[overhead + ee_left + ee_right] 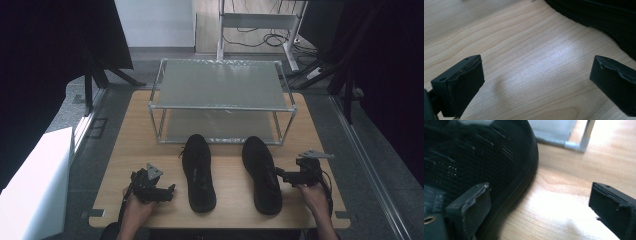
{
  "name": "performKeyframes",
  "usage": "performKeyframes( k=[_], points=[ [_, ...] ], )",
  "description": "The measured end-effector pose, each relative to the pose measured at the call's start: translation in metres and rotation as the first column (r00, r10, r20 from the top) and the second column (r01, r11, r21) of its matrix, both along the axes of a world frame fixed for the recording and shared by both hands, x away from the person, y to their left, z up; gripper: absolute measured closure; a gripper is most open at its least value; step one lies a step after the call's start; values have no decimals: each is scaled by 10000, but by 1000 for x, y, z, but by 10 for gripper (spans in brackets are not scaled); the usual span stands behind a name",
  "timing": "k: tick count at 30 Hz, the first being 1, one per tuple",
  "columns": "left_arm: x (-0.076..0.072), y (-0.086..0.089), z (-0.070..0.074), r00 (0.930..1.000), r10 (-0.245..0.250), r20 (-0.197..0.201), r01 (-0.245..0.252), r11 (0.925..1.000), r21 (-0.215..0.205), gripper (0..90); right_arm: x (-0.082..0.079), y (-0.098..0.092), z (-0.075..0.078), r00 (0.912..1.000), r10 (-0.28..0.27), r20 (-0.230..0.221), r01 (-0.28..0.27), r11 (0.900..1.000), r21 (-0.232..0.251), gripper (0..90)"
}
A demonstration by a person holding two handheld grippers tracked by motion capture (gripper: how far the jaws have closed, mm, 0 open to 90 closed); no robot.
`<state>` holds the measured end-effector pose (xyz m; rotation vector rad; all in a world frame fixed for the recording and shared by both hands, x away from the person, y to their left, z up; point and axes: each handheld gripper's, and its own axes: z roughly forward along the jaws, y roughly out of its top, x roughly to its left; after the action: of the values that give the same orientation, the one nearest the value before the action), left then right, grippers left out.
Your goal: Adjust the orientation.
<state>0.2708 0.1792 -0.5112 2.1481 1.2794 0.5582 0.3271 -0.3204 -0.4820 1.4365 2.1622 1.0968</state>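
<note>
Where the light wooden tabletop point(227, 172) meets the person's side, two black mesh lace-up shoes lie soles down, toes toward the person and heels toward a two-tier metal-tube rack with grey shelves point(222, 97). Left black shoe point(198, 172): heel just in front of the rack's lower shelf, approx. centre. Right black shoe point(262, 174): heel just in front of the rack's front right leg; the two shoes lie near each other but apart.

Left gripper point(170, 190), black w/ grey three-cornered plate, held in the person's left hand point(136, 212): in front of the rack and left of the left black shoe, jaws pointing at that shoe's toe end, close but not touching. In the left gripper view its jaws stand wide apart over bare wood, w/ the shoe's dark sole edge point(599, 17) at upper right.

Right gripper point(278, 172), same build, held in the right hand point(315, 195): in front of the rack's right end, at the outer side of the right black shoe. In the right gripper view point(540, 206) jaws are wide; one jaw overlaps the shoe's mesh upper point(474, 157), the other stands over bare wood, so the sole edge lies between them; contact cannot be told. Rack corner fitting point(576, 145) shows beyond.
</note>
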Motion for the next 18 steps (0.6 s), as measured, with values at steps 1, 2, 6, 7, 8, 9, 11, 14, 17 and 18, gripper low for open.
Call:
performKeyframes(
  k=[1,2,6,7,8,9,11,14,17,18],
  points=[
    [0,0,0,10000,15,-22,-15,10000,-4,0,0,-2,-1,10000,-43,-24,44,9999,97,34],
    [0,0,0,10000,35,-33,-35,10000,-7,0,1,-3,-2,10000,-52,-55,52,10000,70,34],
    [0,1,0,9999,117,-77,-117,9999,-7,0,1,-5,-4,10000,-15,7,15,10000,32,37],
    [0,1,0,9999,130,-80,-130,9999,4,0,1,-6,-4,10000,-12,10,12,10000,41,40],
    [0,1,0,9998,161,-93,-161,9999,-11,0,0,-6,-4,10000,-17,55,16,10000,48,45],
    [0,1,0,9998,190,-95,-190,9998,-38,0,0,-7,-3,9999,-25,112,24,10000,93,47],
    [0,1,2,9997,231,-50,-231,9997,-33,0,-1,-8,-2,9999,-41,130,38,9998,215,50],
    [-1,1,4,9996,283,52,-283,9996,-47,0,-4,-10,0,9998,9,203,-15,9997,261,50],
    [-1,2,5,9994,332,123,-331,9994,-116,0,-7,-11,3,9996,0,267,-11,9991,430,49],
    [-2,3,7,9990,403,196,-398,9989,-248,0,-8,-12,5,9996,4,292,-18,9988,479,49]
  ],
)
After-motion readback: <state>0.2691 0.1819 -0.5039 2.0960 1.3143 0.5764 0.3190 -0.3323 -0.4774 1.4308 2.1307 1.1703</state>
